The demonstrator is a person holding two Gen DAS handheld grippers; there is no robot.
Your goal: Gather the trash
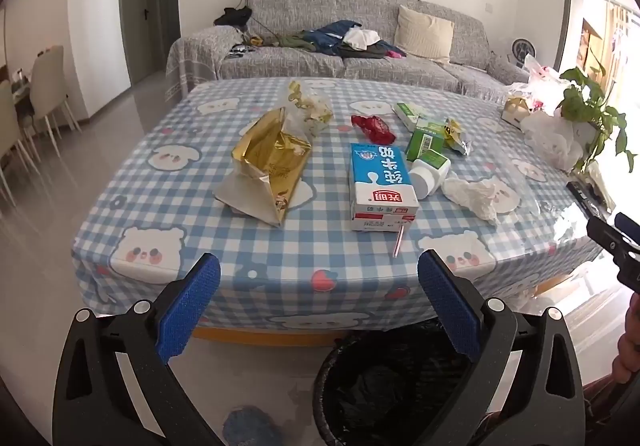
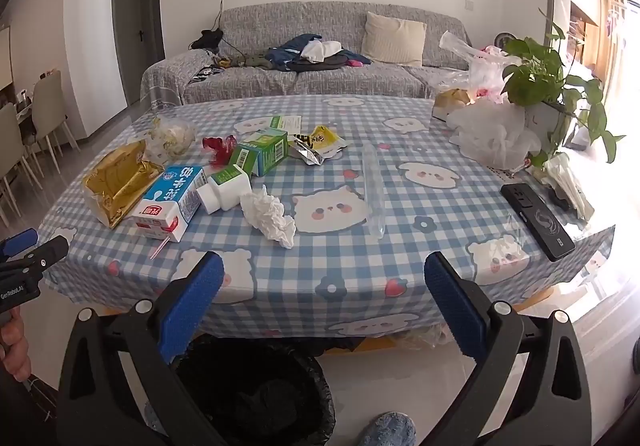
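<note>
Both grippers stood short of the tabletop (image 2: 400, 278) edge, above the bin (image 2: 256, 394), fingers spread wide and empty. Crumpled tissue (image 2: 269, 214) lay ahead-left of the right gripper (image 2: 323, 300); the milk carton (image 1: 379, 183), lengthwise away, lay nearer the left gripper (image 1: 319, 300).

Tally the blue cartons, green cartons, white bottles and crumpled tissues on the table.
Blue carton: 1
Green cartons: 2
White bottle: 1
Crumpled tissue: 1
Total: 5
</note>
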